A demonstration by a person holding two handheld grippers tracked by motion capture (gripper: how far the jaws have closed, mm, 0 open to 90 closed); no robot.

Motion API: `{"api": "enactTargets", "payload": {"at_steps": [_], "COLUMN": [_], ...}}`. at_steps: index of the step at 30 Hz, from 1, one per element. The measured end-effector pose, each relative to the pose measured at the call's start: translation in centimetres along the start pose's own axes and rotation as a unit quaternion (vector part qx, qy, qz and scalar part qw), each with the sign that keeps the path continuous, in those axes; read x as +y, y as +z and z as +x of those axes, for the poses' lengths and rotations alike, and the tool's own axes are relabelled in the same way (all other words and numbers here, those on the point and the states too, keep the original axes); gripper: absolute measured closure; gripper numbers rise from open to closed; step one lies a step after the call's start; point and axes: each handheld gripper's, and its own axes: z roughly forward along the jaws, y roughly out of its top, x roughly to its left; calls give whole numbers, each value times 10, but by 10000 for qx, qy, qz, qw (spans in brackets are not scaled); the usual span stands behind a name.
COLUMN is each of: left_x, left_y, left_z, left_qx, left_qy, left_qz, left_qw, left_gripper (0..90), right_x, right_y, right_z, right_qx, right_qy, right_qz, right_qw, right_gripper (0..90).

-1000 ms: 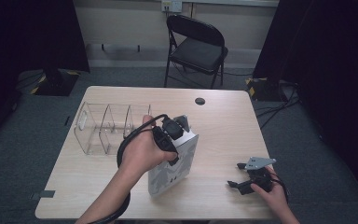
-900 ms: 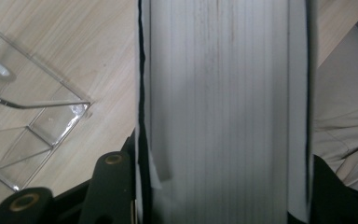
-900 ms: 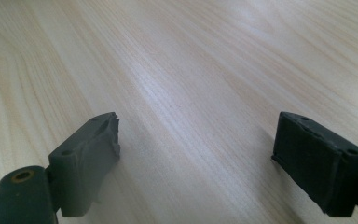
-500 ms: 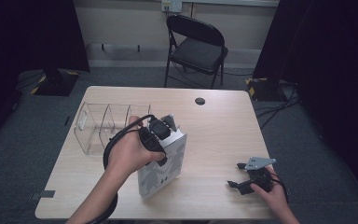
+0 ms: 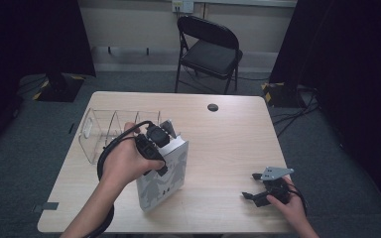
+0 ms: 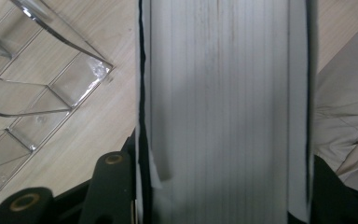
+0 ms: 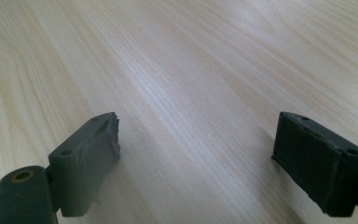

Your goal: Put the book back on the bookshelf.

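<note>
High view: left claw (image 5: 164,136) clamps thick white patterned-cover book (image 5: 166,173) upright beside clear acrylic divider rack (image 5: 93,130); book could tip, knocking rack. Right claw (image 5: 256,191) open, idle near desk's (image 5: 228,144) right edge.

wooden table (image 5: 228,144), clear organizer (image 5: 106,131) (left side)

Just a black folding chair (image 5: 209,49) behind the wooden table (image 5: 233,144). Little black round thing (image 5: 212,107) sits near the table's far edge.
</note>
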Motion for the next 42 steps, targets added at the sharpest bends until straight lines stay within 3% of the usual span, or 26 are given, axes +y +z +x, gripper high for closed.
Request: {"api": "enactTargets", "payload": {"at_steps": [7,12,24,42], "left_x": [-7,-14,-29,-46], "left_y": [-5,-7,-6,-10], "left_z": [4,7,21,30], "left_qx": [21,130,51,149], "left_qy": [-144,-106,-357,-564], "left_qz": [-36,-9,-24,-17], "left_qw": [9999,9999,9993,9983], "left_gripper": [534,534,534,534], "right_x": [0,0,0,0], "right_y": [0,0,0,0], "right_z": [0,0,0,0], "right_qx": [1,1,2,4], "right_qy": [2,1,3,6], "right_qz": [-1,-1,-1,1], "right_qw": [10000,10000,10000,10000], "right_gripper": [133,133,133,133]}}
